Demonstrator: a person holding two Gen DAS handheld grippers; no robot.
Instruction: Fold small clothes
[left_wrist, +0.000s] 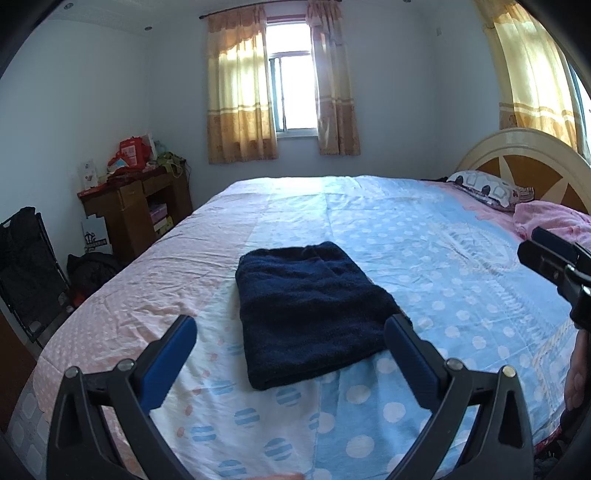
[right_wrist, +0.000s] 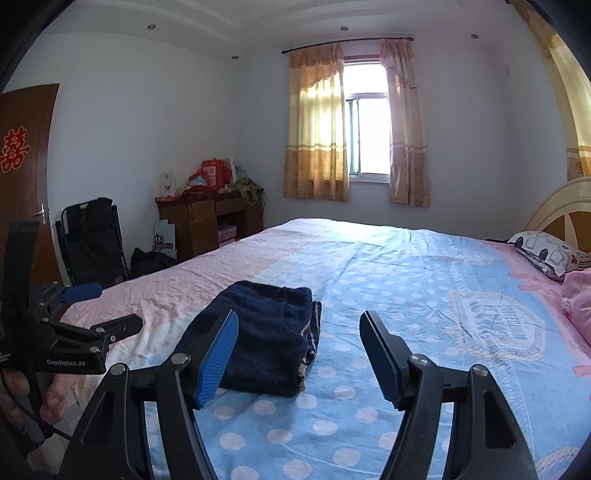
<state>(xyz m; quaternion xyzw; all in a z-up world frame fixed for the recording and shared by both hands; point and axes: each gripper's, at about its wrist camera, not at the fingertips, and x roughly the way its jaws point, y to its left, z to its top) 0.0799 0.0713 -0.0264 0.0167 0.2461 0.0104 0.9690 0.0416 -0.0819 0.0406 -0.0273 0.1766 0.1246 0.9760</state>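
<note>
A dark navy cloth (left_wrist: 310, 310) lies folded into a rectangle on the bed; it also shows in the right wrist view (right_wrist: 273, 336). My left gripper (left_wrist: 291, 332) is open and empty, held above the cloth's near end. My right gripper (right_wrist: 299, 325) is open and empty, just right of the cloth and above the sheet. The right gripper shows at the right edge of the left wrist view (left_wrist: 554, 254). The left gripper shows at the left of the right wrist view (right_wrist: 107, 310).
The bed has a pink and blue dotted sheet (left_wrist: 424, 258). A patterned pillow (left_wrist: 487, 190) and pink bedding (left_wrist: 554, 221) lie by the headboard (left_wrist: 524, 162). A wooden desk with clutter (left_wrist: 136, 199) and a black folding chair (right_wrist: 92, 240) stand left of the bed.
</note>
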